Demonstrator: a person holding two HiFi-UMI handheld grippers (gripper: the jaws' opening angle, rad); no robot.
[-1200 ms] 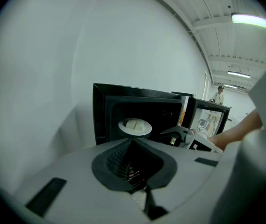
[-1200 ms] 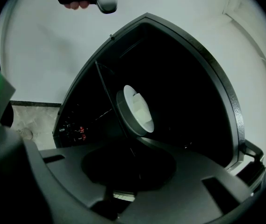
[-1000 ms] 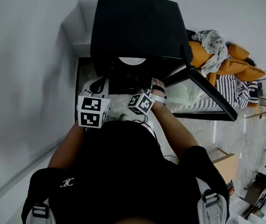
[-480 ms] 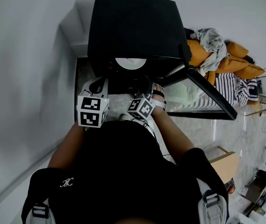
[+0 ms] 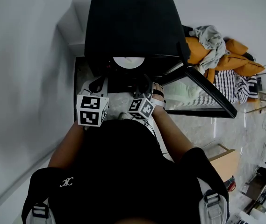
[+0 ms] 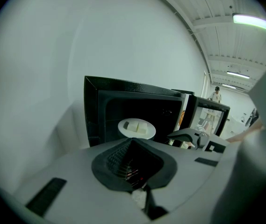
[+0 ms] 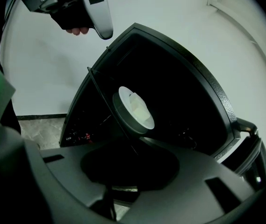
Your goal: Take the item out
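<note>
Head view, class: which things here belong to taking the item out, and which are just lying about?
Belongs to the job: black microwave; its open door; white plate inside the microwave; pale food blocks on the plate.
Just lying about: orange fabric; grey cloth draped over it; striped fabric; tan box.

The microwave [image 5: 133, 27] hides half the plate [image 5: 129, 62].

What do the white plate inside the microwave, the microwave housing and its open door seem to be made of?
The plate looks like glazed ceramic, possibly melamine: white, smooth, thick-rimmed. The microwave housing is likely painted sheet metal: matte black, flat panels, crisp bends. The door has a black frame, probably plastic, around a glass-like pane that shows scenery.
</note>
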